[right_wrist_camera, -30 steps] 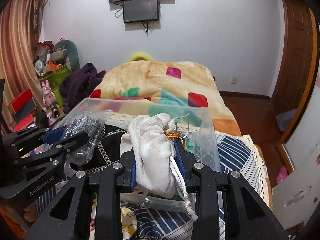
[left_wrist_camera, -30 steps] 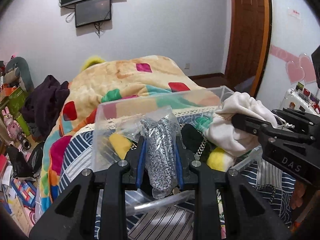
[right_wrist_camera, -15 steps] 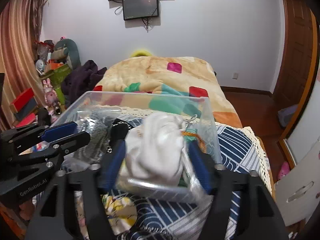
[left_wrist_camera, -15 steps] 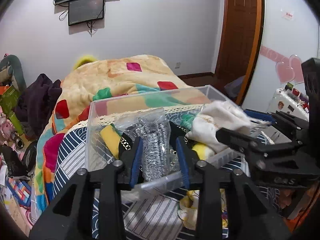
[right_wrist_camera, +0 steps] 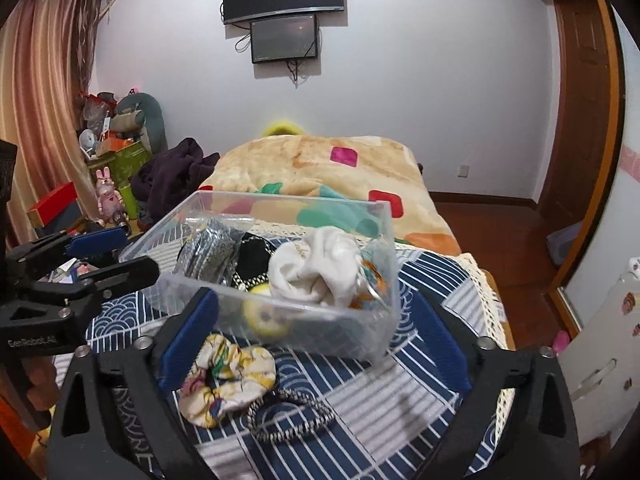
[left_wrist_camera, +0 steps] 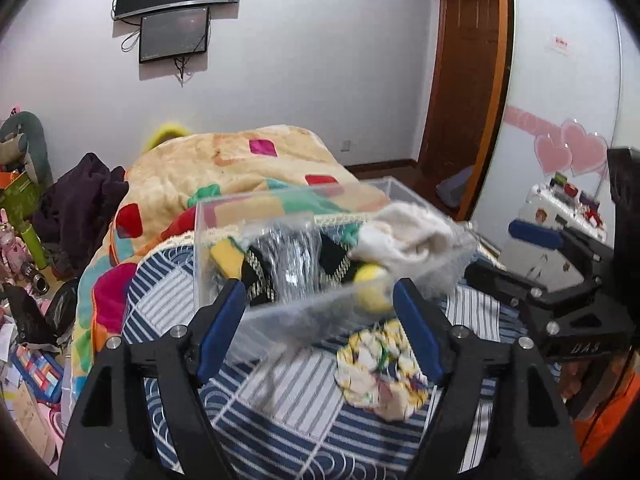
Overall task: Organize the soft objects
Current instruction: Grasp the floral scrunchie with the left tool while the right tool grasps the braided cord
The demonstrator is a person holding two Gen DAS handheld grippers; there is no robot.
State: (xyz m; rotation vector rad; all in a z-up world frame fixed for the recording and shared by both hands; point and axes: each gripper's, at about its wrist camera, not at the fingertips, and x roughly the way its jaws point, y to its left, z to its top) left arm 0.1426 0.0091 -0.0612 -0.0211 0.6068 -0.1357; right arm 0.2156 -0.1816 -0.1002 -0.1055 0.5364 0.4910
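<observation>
A clear plastic box (right_wrist_camera: 384, 320) sits on the striped cloth and holds a white drawstring pouch (right_wrist_camera: 316, 268), a silver-grey knit item in a plastic bag (right_wrist_camera: 212, 248), a black chain item (right_wrist_camera: 252, 260) and a yellow ball (right_wrist_camera: 264, 312). The same box (left_wrist_camera: 224, 216), pouch (left_wrist_camera: 408, 236) and bagged item (left_wrist_camera: 296, 264) show in the left wrist view. My left gripper (left_wrist_camera: 320, 328) is open and empty in front of the box. My right gripper (right_wrist_camera: 312, 340) is open and empty, also in front of the box. A floral scrunchie (right_wrist_camera: 224, 380) and a striped hair band (right_wrist_camera: 288, 416) lie on the cloth.
The blue striped cloth (right_wrist_camera: 400, 408) covers the bed's near end. A patchwork blanket (right_wrist_camera: 320, 164) lies behind the box. A dark garment (right_wrist_camera: 172, 172), toys and boxes crowd the left side. A wooden door (right_wrist_camera: 580, 100) stands at the right.
Both grippers opened, let go of the bagged knit item and the white pouch, which now lie in the box, and pulled back toward me.
</observation>
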